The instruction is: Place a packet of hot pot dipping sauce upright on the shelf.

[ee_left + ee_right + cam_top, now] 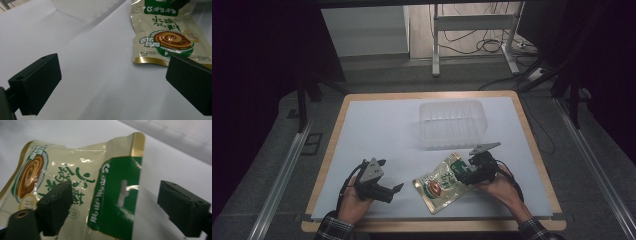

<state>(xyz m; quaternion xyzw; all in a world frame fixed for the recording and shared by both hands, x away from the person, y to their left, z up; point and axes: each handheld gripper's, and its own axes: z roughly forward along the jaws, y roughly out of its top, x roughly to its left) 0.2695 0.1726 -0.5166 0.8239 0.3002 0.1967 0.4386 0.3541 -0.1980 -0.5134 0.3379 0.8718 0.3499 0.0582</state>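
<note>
A gold and green snack pouch (442, 182) lies flat on the white sheet (377, 130) near the front edge. My right gripper (463, 175) stands at its green top end. In the right gripper view that top edge of the pouch (75, 175) rises between the jaws of the right gripper (117, 205), one jaw over the printed face and the other well off to the side, neither pad pressing. My left gripper (390, 175) rests to the pouch's left, open and with nothing in it. The left gripper (112, 80) points at bare sheet, with the pouch (165, 37) beyond its far jaw.
A clear plastic container (452, 120) stands behind the pouch toward the table's back, and its corner (85, 8) shows ahead of the left gripper. The sheet's wooden border (532, 150) runs close on the right. Desk legs and cables lie beyond the table.
</note>
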